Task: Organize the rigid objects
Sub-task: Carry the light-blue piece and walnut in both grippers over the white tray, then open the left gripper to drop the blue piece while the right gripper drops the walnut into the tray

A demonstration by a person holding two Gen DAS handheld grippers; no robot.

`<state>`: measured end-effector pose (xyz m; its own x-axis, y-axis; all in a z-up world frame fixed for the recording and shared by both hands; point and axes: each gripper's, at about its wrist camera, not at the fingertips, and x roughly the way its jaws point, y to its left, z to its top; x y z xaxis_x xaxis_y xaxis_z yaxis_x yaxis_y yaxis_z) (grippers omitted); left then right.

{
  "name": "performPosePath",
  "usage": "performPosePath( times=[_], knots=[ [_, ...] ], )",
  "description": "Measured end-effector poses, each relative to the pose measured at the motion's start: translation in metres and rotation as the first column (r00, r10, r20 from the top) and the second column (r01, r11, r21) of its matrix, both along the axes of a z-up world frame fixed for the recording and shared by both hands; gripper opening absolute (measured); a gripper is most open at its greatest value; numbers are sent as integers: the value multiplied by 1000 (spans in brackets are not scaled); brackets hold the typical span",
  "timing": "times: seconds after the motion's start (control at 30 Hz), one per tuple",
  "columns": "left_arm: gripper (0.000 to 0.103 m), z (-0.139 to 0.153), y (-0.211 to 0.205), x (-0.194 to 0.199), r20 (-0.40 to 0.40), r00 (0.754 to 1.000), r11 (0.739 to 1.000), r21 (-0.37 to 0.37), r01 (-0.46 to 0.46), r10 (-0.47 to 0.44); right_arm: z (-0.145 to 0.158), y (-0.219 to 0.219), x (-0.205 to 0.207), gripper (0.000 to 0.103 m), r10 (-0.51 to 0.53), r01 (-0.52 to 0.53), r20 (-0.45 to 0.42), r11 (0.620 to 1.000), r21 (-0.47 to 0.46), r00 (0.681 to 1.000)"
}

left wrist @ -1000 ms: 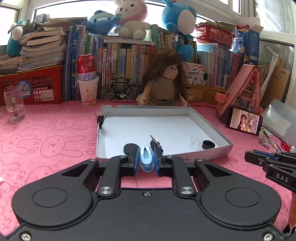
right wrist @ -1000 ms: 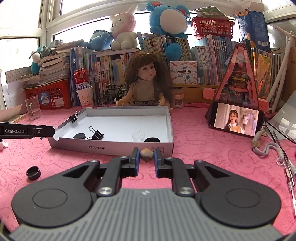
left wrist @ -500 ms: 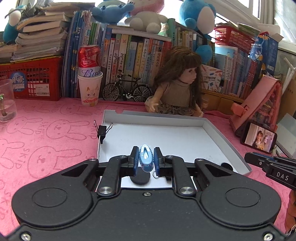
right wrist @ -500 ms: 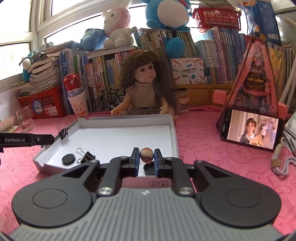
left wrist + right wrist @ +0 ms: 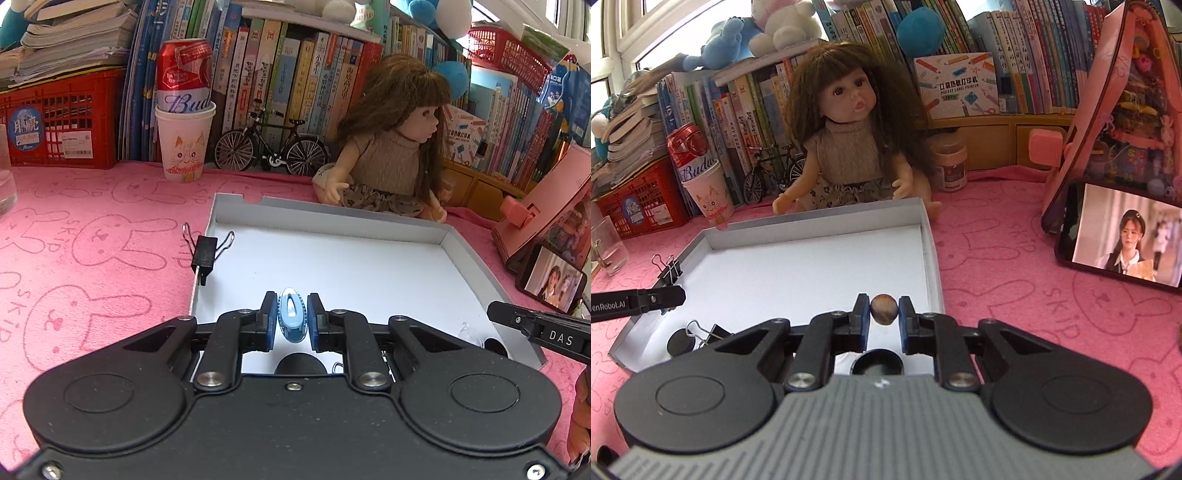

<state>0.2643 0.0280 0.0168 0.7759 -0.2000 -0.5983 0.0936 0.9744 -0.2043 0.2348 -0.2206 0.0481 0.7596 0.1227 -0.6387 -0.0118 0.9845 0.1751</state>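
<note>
My left gripper (image 5: 291,318) is shut on a small light-blue oval piece (image 5: 291,314), held above the near part of the white tray (image 5: 332,218). In the right wrist view my right gripper (image 5: 883,312) is shut on a brown marble-like ball (image 5: 884,309) over the tray's (image 5: 932,251) near right corner. On the tray floor lie a black round cap (image 5: 680,341), a black binder clip (image 5: 709,332) and a black ring-shaped cap (image 5: 877,363). Another binder clip (image 5: 205,251) grips the tray's left wall. The right gripper's finger (image 5: 539,330) shows at the left view's right edge.
A doll (image 5: 391,147) sits right behind the tray. A paper cup holding a red can (image 5: 184,110), a toy bicycle (image 5: 271,151), a red crate (image 5: 55,122) and rows of books line the back. A phone (image 5: 1123,236) leans on a pink stand at the right. A pink cloth covers the table.
Both grippers have moved forward over the tray, carrying the blue piece and the brown ball. The tray and doll now look larger and closer in both views.
</note>
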Motion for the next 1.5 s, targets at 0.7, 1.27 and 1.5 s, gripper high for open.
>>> performPosePath(
  times=[0.7,1.27,1.5],
  knots=[
    [38,-3,-10,-8,6,1000,999,46,28,-29,-1,3,2,36,-6,6,-8,1000,19,1000],
    [80,22,-4,-62,109,993,999,23,44,-47,32,11,-37,87,19,-17,99,1000,-25,995],
    [83,30,-5,-94,159,985,997,43,62,-68,39,14,-56,89,41,-39,110,999,-21,993]
  ],
)
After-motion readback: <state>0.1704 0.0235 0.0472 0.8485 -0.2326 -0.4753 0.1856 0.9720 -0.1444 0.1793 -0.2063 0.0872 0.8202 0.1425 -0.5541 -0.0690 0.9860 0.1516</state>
